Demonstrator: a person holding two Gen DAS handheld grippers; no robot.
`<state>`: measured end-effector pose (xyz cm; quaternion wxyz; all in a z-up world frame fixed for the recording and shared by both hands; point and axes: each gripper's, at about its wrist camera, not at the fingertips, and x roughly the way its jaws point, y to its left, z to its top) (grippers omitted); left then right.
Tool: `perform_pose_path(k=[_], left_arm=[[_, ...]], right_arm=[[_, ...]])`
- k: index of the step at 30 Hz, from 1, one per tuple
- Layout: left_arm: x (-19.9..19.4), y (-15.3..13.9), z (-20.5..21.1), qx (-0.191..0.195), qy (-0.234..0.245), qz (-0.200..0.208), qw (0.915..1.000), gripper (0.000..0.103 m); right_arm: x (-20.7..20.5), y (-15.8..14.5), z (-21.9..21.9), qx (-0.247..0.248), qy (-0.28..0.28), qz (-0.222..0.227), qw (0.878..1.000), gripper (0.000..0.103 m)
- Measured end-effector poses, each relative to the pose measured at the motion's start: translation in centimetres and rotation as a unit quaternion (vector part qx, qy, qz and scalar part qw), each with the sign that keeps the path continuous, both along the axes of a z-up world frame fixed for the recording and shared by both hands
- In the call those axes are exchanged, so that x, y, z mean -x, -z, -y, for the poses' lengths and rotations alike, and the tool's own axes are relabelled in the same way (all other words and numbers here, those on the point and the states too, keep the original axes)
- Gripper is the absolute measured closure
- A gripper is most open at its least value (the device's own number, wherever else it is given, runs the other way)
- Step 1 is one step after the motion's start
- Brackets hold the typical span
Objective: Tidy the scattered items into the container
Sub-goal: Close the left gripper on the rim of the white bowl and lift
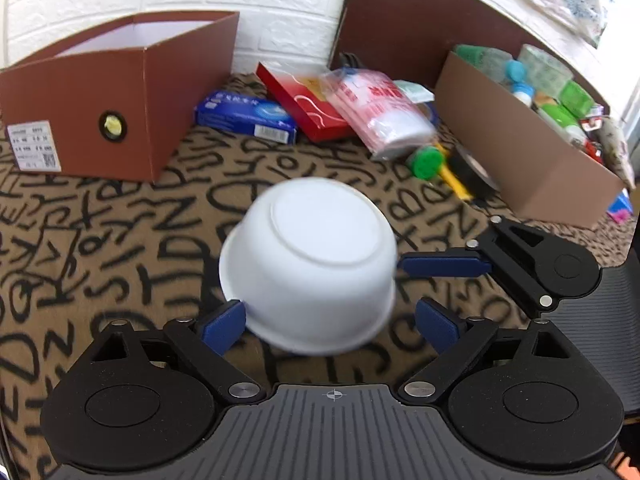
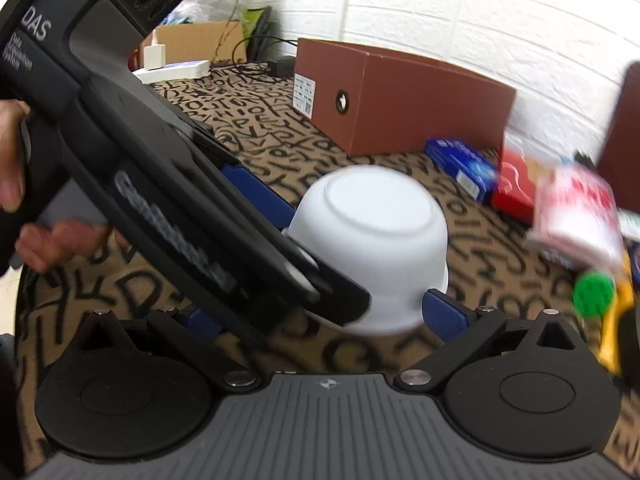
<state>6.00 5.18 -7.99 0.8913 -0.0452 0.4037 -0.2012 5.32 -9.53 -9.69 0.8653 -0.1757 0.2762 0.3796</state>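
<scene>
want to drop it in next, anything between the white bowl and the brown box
Nothing visible: only bare patterned cloth lies between the upturned white bowl and the open brown box. The blue packet sits off to the box's right.

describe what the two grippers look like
Each hand-held gripper is matte black with round pivot discs, silver rivets, a ribbed grey base and blue finger pads. The left one's body carries white "DAS" lettering. The right one matches. No cables visible.
</scene>
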Motion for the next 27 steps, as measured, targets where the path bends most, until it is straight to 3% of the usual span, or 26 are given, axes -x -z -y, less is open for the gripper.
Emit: perform_pose_path(k=[9, 15, 20, 27], left_arm=[[-1.5, 0.0, -5.3, 0.072, -0.092, -0.047, 0.9920, 0.006], [-3.2, -0.6, -5.0, 0.090, -0.084, -0.048, 0.9913, 0.012], [-4.1, -1.4, -3.7, 0.086, -0.060, -0.034, 0.9939, 0.012], [-6.3, -1.1, -2.8, 0.090, -0.055, -0.051, 0.9930, 0.011]], right_arm=[[-0.4, -0.9, 3.4, -0.038, 0.115, -0.056, 0.991, 0.003], [-0.2, -0.3, 3.0, -0.025, 0.104, -0.057, 0.993, 0.009], [-0.6, -0.4, 2.3, -0.023, 0.098, -0.047, 0.994, 0.009], [-2.3, -0.3, 2.4, -0.043, 0.104, -0.066, 0.991, 0.008]])
